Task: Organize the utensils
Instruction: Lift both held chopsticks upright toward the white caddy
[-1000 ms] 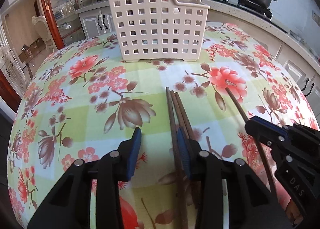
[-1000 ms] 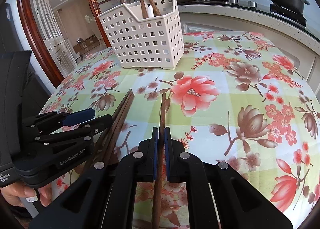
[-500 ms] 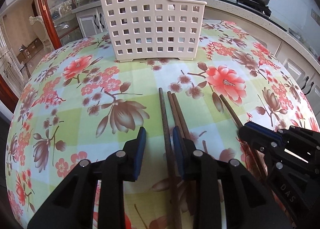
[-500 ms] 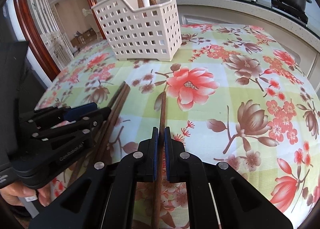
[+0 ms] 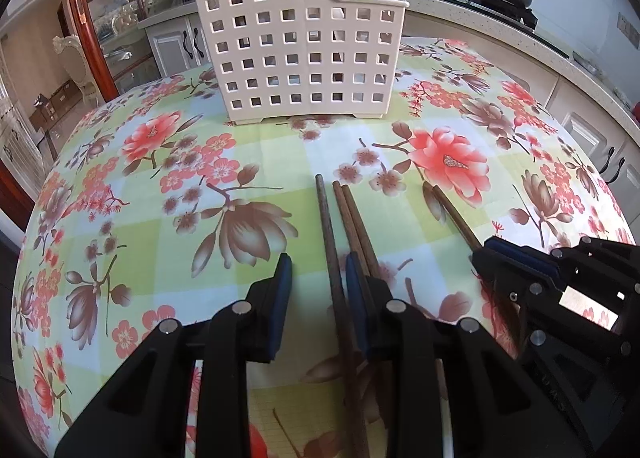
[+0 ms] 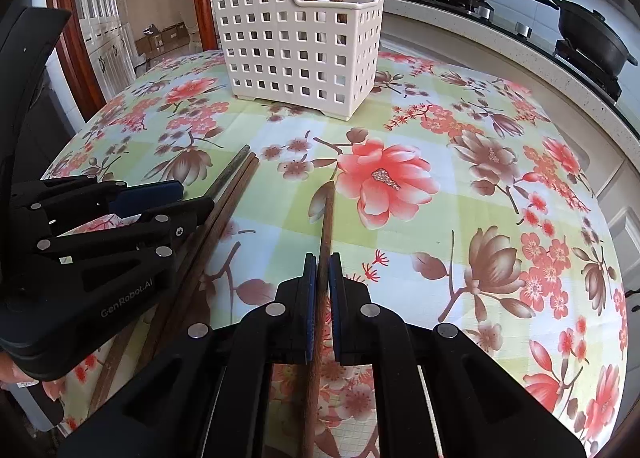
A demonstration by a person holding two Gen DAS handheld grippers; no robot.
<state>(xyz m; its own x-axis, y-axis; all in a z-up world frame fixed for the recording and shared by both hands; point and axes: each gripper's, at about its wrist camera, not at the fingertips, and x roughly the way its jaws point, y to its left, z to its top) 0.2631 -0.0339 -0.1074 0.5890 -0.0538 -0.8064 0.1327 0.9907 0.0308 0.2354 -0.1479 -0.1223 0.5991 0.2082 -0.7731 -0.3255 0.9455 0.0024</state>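
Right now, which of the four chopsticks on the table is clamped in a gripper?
The lone chopstick to the right, pinched in the right gripper. The other three lie grouped; the left gripper straddles one unclamped.

1. My right gripper (image 6: 320, 270) is showing black arms with blue pads; my left gripper (image 5: 316, 274) is looking the same.
2. Chopstick (image 6: 326, 226) is showing dark reddish-brown wood.
3. Three chopsticks (image 5: 340, 218) are reading brown, the leftmost one greyer.
4. Basket (image 5: 304, 42) is showing cream-white with a square-hole grid.
5. Tablecloth (image 6: 460, 186) is showing green, pale-blue and white checks under coral and brown flowers.
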